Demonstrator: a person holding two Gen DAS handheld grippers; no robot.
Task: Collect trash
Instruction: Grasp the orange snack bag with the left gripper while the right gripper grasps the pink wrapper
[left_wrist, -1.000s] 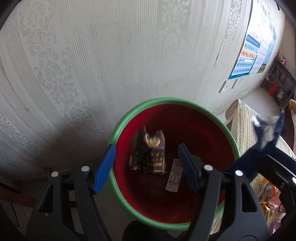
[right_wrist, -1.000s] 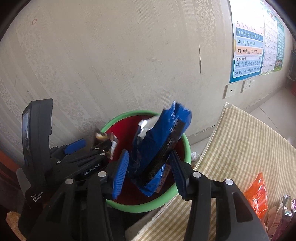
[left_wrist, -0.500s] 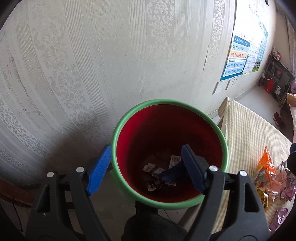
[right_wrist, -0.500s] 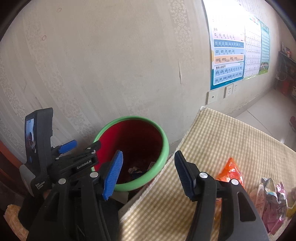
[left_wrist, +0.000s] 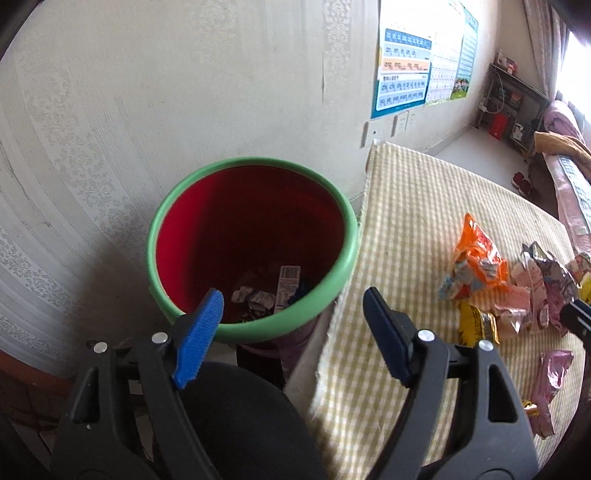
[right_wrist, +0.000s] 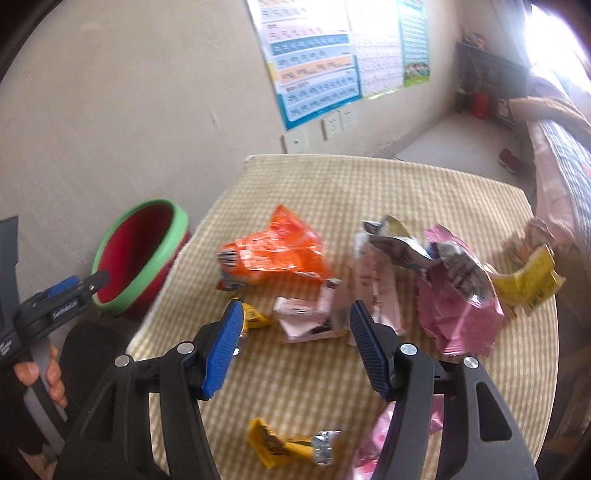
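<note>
The right gripper hangs open and empty over light, crinkly wrappers on the counter; a raised fold suits pinching, flat foil slips; the left gripper gapes empty too

My yellow-checked cloth table carries an orange crinkled wrapper near its left edge, pink foil bags centrally, and a yellow candy wrapper at the near edge.
</note>
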